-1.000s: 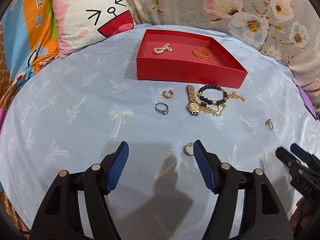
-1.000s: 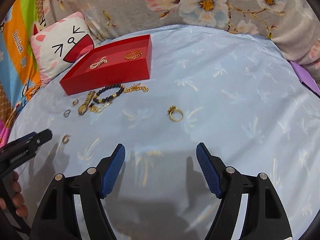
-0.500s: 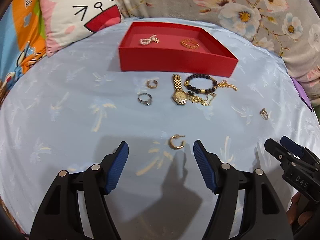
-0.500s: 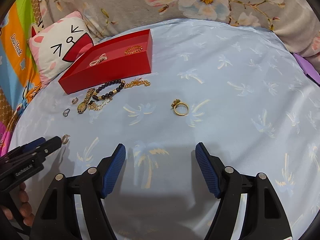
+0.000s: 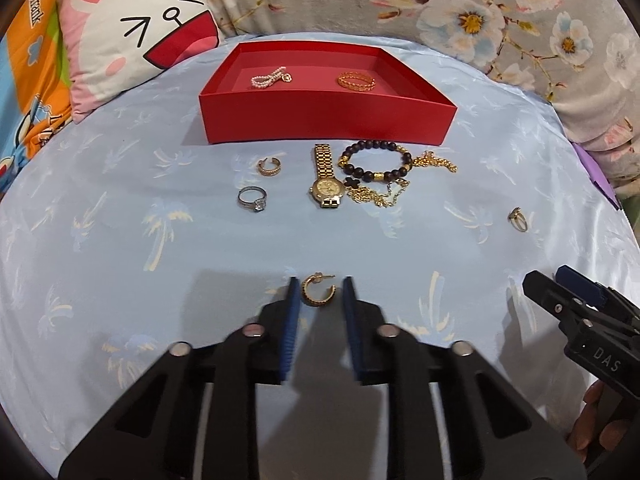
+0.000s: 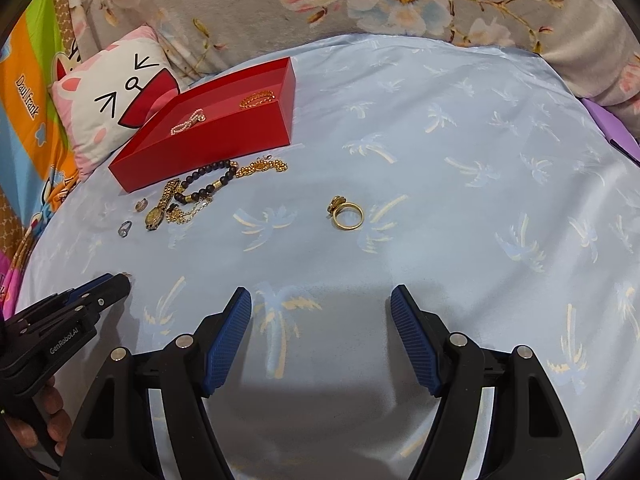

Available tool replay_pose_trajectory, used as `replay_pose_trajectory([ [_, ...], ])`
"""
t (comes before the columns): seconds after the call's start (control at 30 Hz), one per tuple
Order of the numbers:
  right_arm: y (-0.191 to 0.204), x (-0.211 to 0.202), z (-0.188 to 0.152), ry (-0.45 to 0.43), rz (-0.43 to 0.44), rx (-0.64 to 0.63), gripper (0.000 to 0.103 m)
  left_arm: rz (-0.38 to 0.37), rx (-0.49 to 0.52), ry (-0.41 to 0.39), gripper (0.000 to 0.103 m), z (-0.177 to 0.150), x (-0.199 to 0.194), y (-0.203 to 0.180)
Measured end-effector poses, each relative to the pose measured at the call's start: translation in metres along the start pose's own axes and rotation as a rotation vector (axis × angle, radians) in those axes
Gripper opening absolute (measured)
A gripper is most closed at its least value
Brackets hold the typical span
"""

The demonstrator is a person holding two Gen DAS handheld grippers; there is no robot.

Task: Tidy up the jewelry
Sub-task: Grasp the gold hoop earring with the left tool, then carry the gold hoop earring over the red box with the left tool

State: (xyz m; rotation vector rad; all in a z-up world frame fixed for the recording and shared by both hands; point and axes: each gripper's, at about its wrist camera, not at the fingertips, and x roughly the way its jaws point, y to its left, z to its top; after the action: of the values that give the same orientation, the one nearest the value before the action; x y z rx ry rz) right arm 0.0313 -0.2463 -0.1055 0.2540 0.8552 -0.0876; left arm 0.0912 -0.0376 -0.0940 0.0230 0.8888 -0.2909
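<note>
A gold hoop earring (image 5: 307, 295) lies on the blue sheet between the blue pads of my left gripper (image 5: 320, 282). Its jaws are closing, with a thin gap still showing on each side of the earring. The red box (image 5: 328, 120) stands further back and holds a pearl piece (image 5: 270, 77) and a gold band (image 5: 356, 80). In front of the box lie a gold watch (image 5: 326, 184), a dark bead bracelet (image 5: 374, 160), a gold chain (image 5: 376, 196) and two rings (image 5: 253, 199). My right gripper (image 6: 320, 300) hangs open over bare sheet, short of a gold ring (image 6: 347, 214).
A cartoon-face pillow (image 5: 136, 28) leans at the back left beside the box. A floral blanket (image 5: 460, 8) runs along the far edge of the bed. The blue palm-print sheet (image 6: 480, 200) lies open to the right. A hand (image 6: 48, 412) shows at the left edge of the right wrist view.
My left gripper has moved forward and down until the hoop earring sits between its pads, and its jaws have narrowed sharply. The right gripper has hardly moved.
</note>
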Motion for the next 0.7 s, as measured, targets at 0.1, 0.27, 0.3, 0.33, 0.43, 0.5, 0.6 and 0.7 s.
replay_pose_trajectory([
  [0.1, 0.000, 0.000, 0.000, 0.000, 0.001, 0.000, 0.070, -0.030, -0.017, 0.007, 0.016, 0.001, 0.000, 0.001],
  [0.27, 0.004, -0.003, 0.004, -0.004, 0.009, -0.013, 0.070, -0.037, -0.036, -0.003, 0.016, 0.003, -0.007, 0.007],
  [0.3, 0.006, -0.003, 0.005, -0.005, 0.011, -0.019, 0.070, -0.035, -0.038, -0.010, 0.016, 0.004, -0.010, 0.010],
  [0.33, 0.008, -0.002, 0.006, -0.004, 0.016, -0.024, 0.070, -0.031, -0.042, -0.015, 0.016, 0.005, -0.012, 0.013],
  [0.43, 0.015, 0.000, 0.010, -0.002, 0.041, -0.031, 0.069, -0.020, -0.064, -0.027, 0.016, 0.008, -0.019, 0.026],
  [0.5, 0.024, 0.004, 0.013, 0.005, 0.066, -0.039, 0.065, -0.007, -0.083, -0.036, 0.016, 0.010, -0.024, 0.037],
  [0.6, 0.043, 0.011, 0.017, 0.014, 0.103, -0.065, 0.060, 0.012, -0.105, -0.048, 0.016, 0.013, -0.029, 0.053],
  [0.7, 0.068, 0.019, 0.020, 0.024, 0.146, -0.097, 0.056, 0.026, -0.123, -0.057, 0.016, 0.015, -0.033, 0.066],
])
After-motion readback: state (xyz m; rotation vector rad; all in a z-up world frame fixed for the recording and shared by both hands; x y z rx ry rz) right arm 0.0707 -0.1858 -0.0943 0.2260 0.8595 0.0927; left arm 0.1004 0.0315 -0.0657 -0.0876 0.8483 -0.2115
